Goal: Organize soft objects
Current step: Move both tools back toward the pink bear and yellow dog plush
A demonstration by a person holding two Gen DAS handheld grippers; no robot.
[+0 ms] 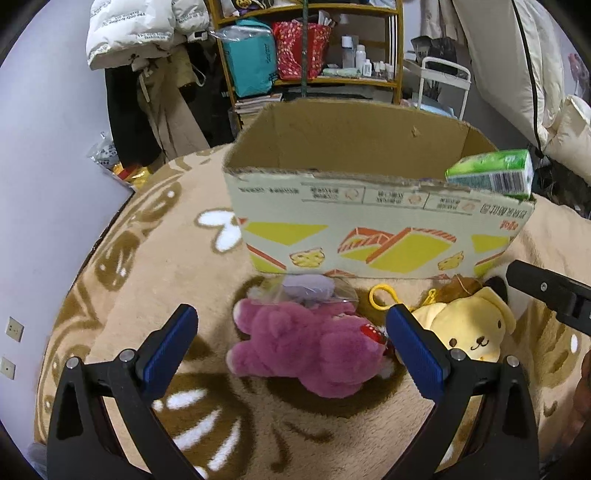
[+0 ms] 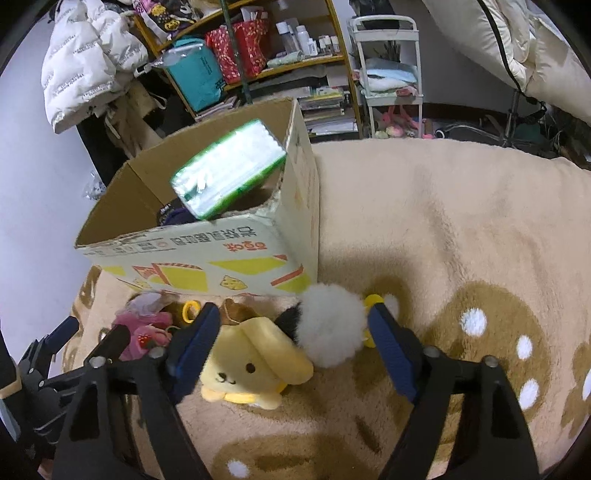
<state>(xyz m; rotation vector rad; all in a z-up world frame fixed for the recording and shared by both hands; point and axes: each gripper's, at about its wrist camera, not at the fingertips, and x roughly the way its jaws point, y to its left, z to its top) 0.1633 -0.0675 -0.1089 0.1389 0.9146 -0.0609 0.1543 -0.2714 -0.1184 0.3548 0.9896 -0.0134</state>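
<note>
An open cardboard box (image 1: 369,229) stands on a beige blanket; it also shows in the right wrist view (image 2: 199,258). A green tissue pack (image 1: 491,173) is blurred in the air over the box's right corner, also in the right wrist view (image 2: 229,173). In front of the box lie a pink plush bear (image 1: 310,343), a bagged purple item (image 1: 306,288), a yellow dog plush (image 1: 476,328) (image 2: 247,362) and a white-and-black fluffy ball (image 2: 328,325). My left gripper (image 1: 291,325) is open around the pink bear. My right gripper (image 2: 291,325) is open over the dog plush and fluffy ball.
A yellow plastic clip ring (image 1: 384,295) lies between the plushies. A dark item (image 2: 177,218) lies inside the box. Behind the bed stand a wooden shelf (image 1: 306,48) with bags and bottles, hanging coats (image 1: 129,33) and a white cart (image 2: 391,66).
</note>
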